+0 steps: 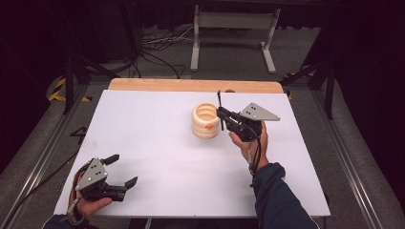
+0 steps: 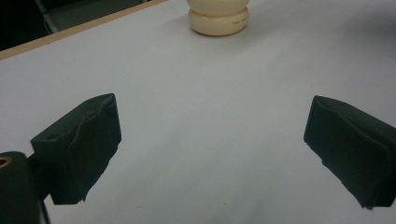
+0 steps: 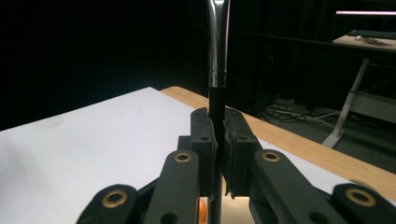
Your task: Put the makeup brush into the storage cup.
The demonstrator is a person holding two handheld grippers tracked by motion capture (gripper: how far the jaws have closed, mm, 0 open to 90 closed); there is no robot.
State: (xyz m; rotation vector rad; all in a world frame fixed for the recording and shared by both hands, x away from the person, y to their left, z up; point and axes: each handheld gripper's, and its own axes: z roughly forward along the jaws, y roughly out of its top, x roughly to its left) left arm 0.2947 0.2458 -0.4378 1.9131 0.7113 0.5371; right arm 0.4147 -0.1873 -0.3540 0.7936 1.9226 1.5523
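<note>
One utensil (top cut off)

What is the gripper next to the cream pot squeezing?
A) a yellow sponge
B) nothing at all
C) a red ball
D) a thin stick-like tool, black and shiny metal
D: in the right gripper view the right gripper has its jaws shut tight on a thin tool, black low down and shiny metal higher up, beside the cream pot.
</note>
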